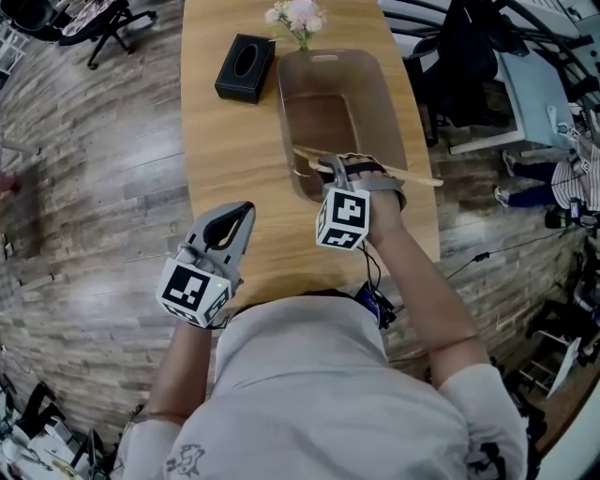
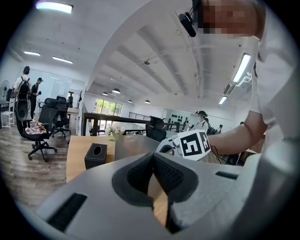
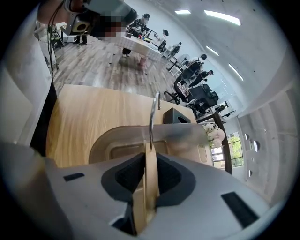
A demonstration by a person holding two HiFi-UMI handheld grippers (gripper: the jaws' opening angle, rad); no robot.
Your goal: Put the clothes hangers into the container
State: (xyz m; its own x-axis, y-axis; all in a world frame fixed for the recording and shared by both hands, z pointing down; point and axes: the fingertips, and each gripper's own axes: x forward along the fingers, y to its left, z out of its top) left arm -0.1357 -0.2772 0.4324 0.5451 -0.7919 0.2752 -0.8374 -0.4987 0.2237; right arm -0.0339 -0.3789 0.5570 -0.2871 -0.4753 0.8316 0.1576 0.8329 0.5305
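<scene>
A light wooden clothes hanger (image 1: 417,175) lies across the near end of the translucent container (image 1: 394,103), its bar sticking out over the right rim. My right gripper (image 1: 349,169) is shut on its middle. In the right gripper view the wood (image 3: 151,173) stands edge-on between the dark pads, and the metal hook (image 3: 152,117) points up over the container (image 3: 187,136). My left gripper (image 1: 246,208) hangs over the table's near edge, left of the container. Its tips (image 2: 153,155) meet, with nothing between them.
A black tissue box (image 1: 246,67) sits on the wooden table (image 1: 225,150) left of the container's far end. A vase of pale flowers (image 1: 298,19) stands behind the container. Office chairs, desks and cables ring the table on the wooden floor.
</scene>
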